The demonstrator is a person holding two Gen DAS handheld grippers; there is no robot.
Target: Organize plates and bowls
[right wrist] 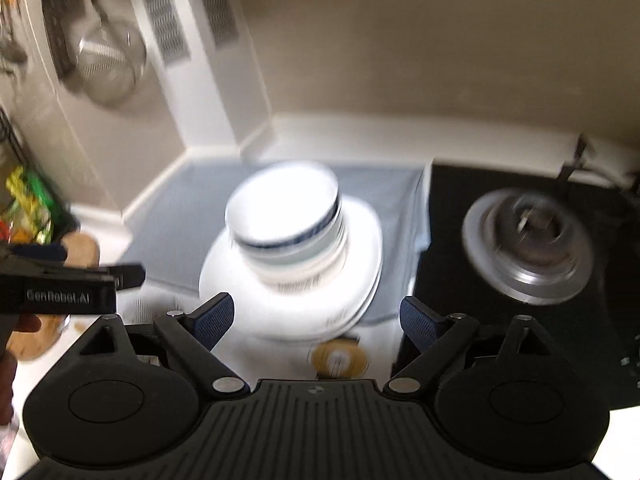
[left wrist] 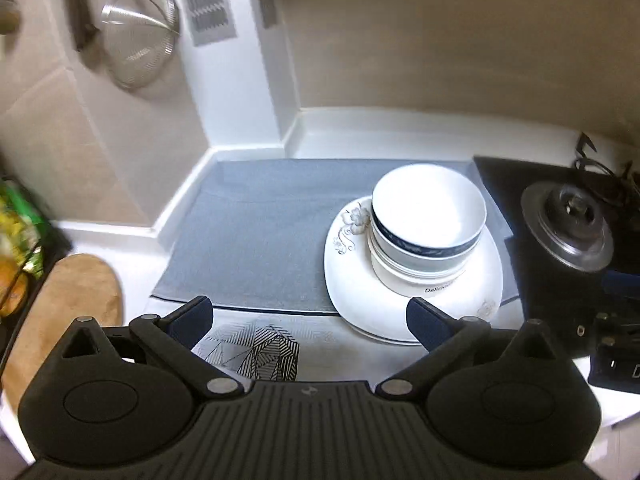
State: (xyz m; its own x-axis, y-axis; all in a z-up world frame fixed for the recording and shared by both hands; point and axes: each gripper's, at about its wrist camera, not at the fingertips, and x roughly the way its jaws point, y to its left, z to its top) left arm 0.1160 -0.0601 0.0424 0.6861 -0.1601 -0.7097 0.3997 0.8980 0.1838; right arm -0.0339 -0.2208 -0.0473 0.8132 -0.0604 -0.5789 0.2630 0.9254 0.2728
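Observation:
A stack of white bowls with a dark blue band sits on white plates with a flower print, on a grey mat. My left gripper hangs open above the counter, near and left of the stack, with nothing between its fingers. In the blurred right wrist view the same bowls rest on the plates. My right gripper is open in front of the stack, holding nothing. The left gripper's body shows at that view's left edge.
A black stove top with a metal burner lies right of the mat. A metal strainer hangs on the wall at upper left. A wooden board and coloured packets lie at the left.

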